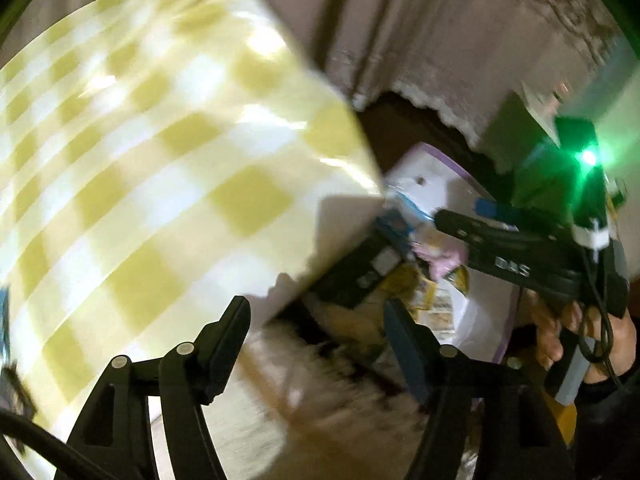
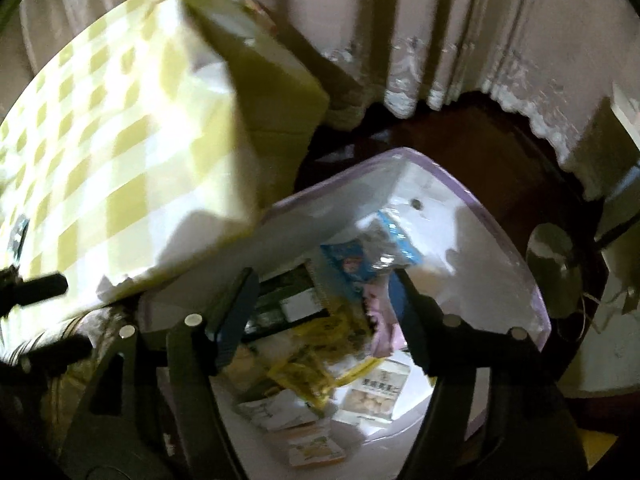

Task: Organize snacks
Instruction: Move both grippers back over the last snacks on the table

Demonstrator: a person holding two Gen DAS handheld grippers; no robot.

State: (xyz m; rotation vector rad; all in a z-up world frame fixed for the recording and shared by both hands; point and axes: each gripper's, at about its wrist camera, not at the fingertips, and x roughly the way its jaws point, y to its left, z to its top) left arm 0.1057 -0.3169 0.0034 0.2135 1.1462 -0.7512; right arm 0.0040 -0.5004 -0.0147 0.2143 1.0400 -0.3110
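Note:
A white bin with a lilac rim (image 2: 500, 232) stands on the floor beside a table in a yellow-and-white checked cloth (image 2: 100, 140). In the bin lie several snack packets: a blue one (image 2: 348, 264), crumpled yellow ones (image 2: 320, 364), a white one picturing nuts (image 2: 378, 396) and a dark box (image 2: 288, 304). My right gripper (image 2: 325, 280) hangs open over the bin with nothing between its fingers. In the left wrist view, my left gripper (image 1: 316, 312) is open and empty near the table's corner (image 1: 140, 160). There the bin (image 1: 420, 168) and the right gripper (image 1: 414, 220) lie to the right.
Pale lace-edged curtains (image 2: 440, 40) hang behind the bin, above a dark wooden floor (image 2: 440, 136). A round metal object (image 2: 554, 264) stands right of the bin. The table overhangs the bin's left side. A person's hand (image 1: 560, 332) holds the right gripper's handle.

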